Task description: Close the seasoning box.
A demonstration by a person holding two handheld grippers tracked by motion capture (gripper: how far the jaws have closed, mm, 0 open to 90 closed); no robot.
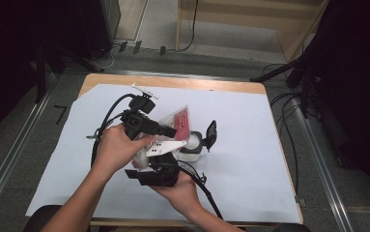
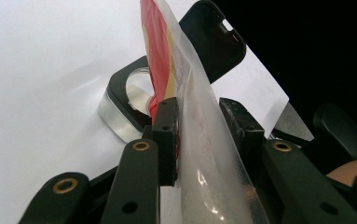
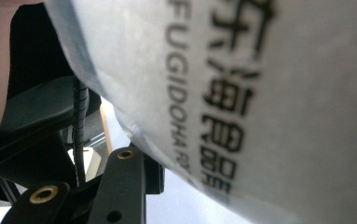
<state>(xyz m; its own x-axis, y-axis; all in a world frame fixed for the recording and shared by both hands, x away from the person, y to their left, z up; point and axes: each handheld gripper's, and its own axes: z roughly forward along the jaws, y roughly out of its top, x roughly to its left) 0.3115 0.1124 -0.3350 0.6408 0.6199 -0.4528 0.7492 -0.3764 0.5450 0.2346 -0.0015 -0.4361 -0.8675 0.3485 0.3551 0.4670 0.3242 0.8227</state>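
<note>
Plastic pouch [image 1: 175, 122], clear with a red printed panel, is held up above the white sheet [image 1: 250, 145] that covers the bench [image 1: 173, 82]. The left claw [image 2: 198, 135] is clamped on the pouch, both pads pressing its film from either side. Behind the pouch in the left gripper view stands a clear container [image 2: 125, 105] with a black rim, its black lid [image 2: 213, 37] flipped up. The right claw [image 1: 158, 169] sits low under the pouch in the high view; in the right gripper view the pouch's printed film lies close across the lens, and I cannot tell whether that claw is closed.
</note>
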